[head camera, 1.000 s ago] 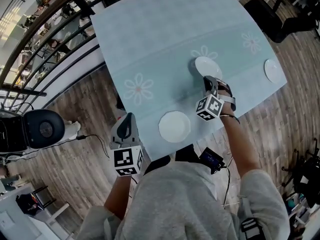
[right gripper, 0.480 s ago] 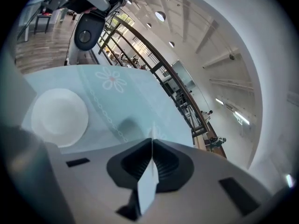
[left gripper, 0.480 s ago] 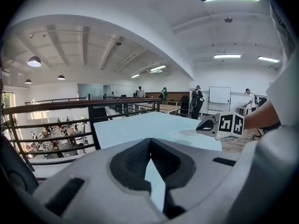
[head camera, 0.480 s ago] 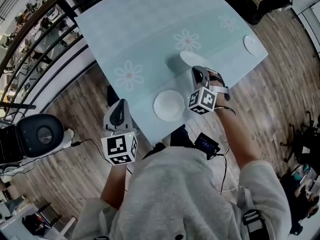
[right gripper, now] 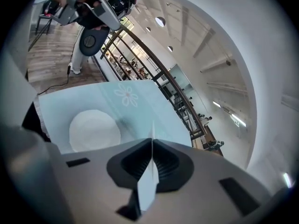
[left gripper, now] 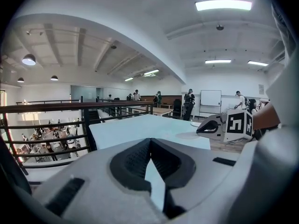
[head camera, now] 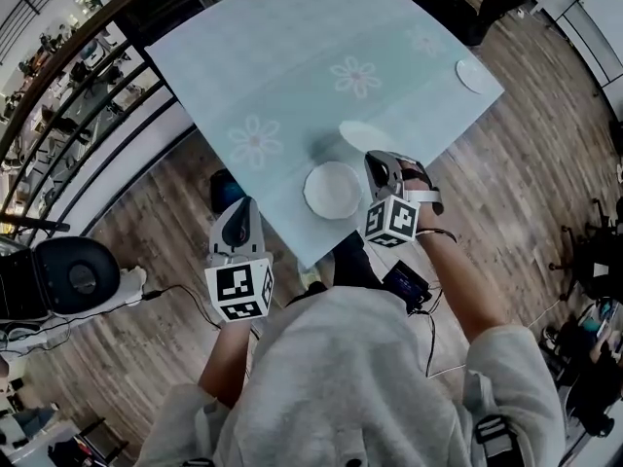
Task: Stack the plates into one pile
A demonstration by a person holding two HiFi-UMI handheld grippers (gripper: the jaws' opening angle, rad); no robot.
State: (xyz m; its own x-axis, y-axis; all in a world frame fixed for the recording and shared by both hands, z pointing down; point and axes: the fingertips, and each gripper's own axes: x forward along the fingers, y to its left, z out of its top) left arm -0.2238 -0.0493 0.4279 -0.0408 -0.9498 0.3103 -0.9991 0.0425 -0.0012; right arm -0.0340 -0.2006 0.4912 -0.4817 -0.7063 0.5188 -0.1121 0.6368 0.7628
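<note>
Three white plates show in the head view. One plate (head camera: 333,190) lies near the front edge of the pale blue flowered table (head camera: 282,56); it is also the plate (right gripper: 95,130) in the right gripper view. My right gripper (head camera: 376,161) is shut on the rim of a second plate (head camera: 362,136), held just above the cloth behind the first; its thin edge (right gripper: 150,174) sits between the jaws of the right gripper (right gripper: 152,143). The third plate (head camera: 477,76) lies at the far right corner. My left gripper (head camera: 237,224) hangs off the table's left front corner, shut and empty.
A dark railing (head camera: 88,76) runs along the table's left side, with a drop to a lower floor behind it. A black round seat (head camera: 70,276) and a cable (head camera: 185,295) are on the wood floor at left. Dark chairs (head camera: 458,3) stand beyond the far right corner.
The right gripper has lifted its plate off the cloth and carried it toward the plate near the front edge. The left gripper has shifted a little beside the table's corner.
</note>
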